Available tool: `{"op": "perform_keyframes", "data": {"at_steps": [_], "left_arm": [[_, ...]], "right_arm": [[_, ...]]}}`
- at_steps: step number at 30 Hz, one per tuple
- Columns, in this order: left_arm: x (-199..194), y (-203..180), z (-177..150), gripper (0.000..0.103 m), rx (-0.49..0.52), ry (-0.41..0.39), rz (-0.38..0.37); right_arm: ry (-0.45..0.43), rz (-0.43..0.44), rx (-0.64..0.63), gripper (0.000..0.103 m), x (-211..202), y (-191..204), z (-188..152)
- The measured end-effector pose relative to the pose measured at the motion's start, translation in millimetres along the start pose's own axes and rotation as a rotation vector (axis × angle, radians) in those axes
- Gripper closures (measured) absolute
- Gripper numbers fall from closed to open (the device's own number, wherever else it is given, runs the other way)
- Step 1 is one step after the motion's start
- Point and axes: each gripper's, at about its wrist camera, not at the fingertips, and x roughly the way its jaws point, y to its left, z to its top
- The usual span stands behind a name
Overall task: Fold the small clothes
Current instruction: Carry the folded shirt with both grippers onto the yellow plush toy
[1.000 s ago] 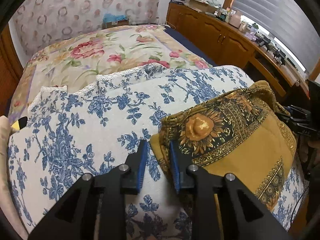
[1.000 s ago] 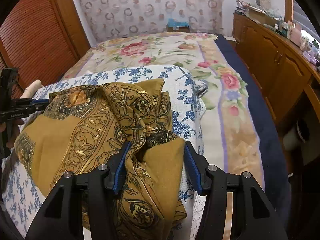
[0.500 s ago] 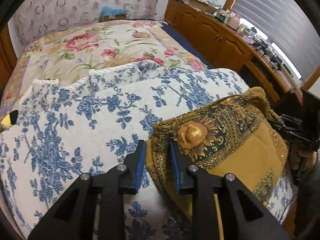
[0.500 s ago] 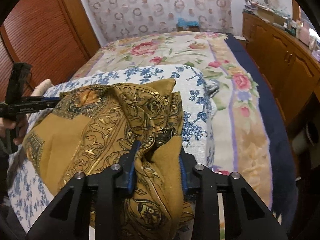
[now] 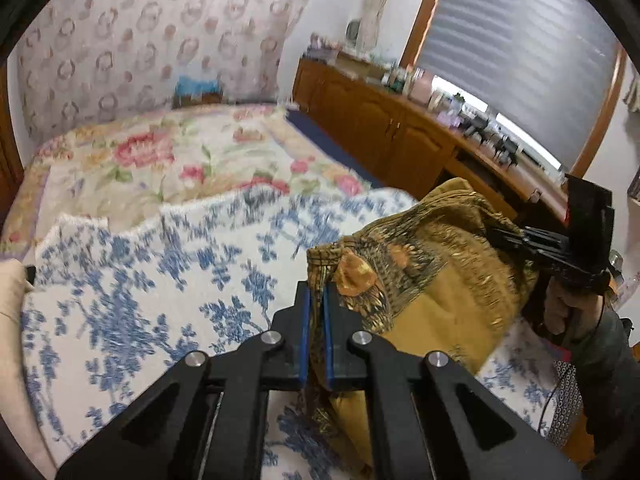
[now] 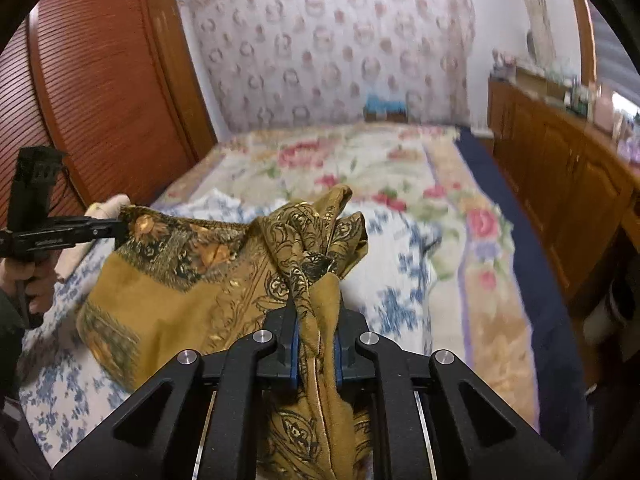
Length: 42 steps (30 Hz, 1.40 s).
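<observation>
A mustard-yellow scarf with dark ornate borders [image 5: 436, 280] hangs stretched between my two grippers, lifted off the blue-and-white floral cloth [image 5: 160, 280]. My left gripper [image 5: 316, 300] is shut on one corner of the scarf. My right gripper [image 6: 316, 312] is shut on a bunched corner of the scarf [image 6: 192, 280]. The right gripper also shows in the left wrist view [image 5: 520, 238], and the left gripper shows in the right wrist view [image 6: 116, 226], each at an end of the scarf.
The blue-and-white cloth lies on a bed with a pink floral cover [image 6: 360, 168]. A wooden cabinet [image 5: 392, 128] with clutter on top runs along the right. A wooden wardrobe [image 6: 100, 100] stands at the left. A blue box [image 6: 384, 106] sits at the bed's far end.
Both grippers have closed on the scarf and lifted it off the cloth; the views tilted upward and the scarf is now pulled between them.
</observation>
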Motion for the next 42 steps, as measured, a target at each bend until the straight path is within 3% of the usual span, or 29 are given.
{"op": "perform_keyframes", "data": {"at_steps": [7, 13, 25, 30, 34, 42], "left_arm": [[-63.3, 5.2, -0.5, 0.1, 0.0, -0.127, 0.031], [-126.5, 43.4, -19.3, 0.1, -0.068, -0.224, 0.114], [-234.2, 137.9, -92.8, 0.1, -0.229, -0.366, 0.379], [-251.7, 178.6, -139.0, 0.101, -0.337, -0.383, 0.447], [-250.9, 204.0, -176.9, 0.101, -0.403, -0.367, 0.487], [-236.6, 224.4, -198.4, 0.1, -0.446, -0.305, 0.553]], "right_arm": [[-0.071, 0.016, -0.117, 0.095, -9.0, 43.3, 41.3], [-0.091, 0.076, -0.257, 0.095, 10.7, 96.6, 84.6], [-0.095, 0.282, -0.625, 0.095, 93.4, 302.3, 184.4], [-0.044, 0.354, -0.77, 0.096, 139.4, 391.0, 202.0], [0.004, 0.363, -0.872, 0.096, 186.2, 451.0, 194.2], [0.057, 0.364, -0.858, 0.095, 263.4, 498.3, 183.7]]}}
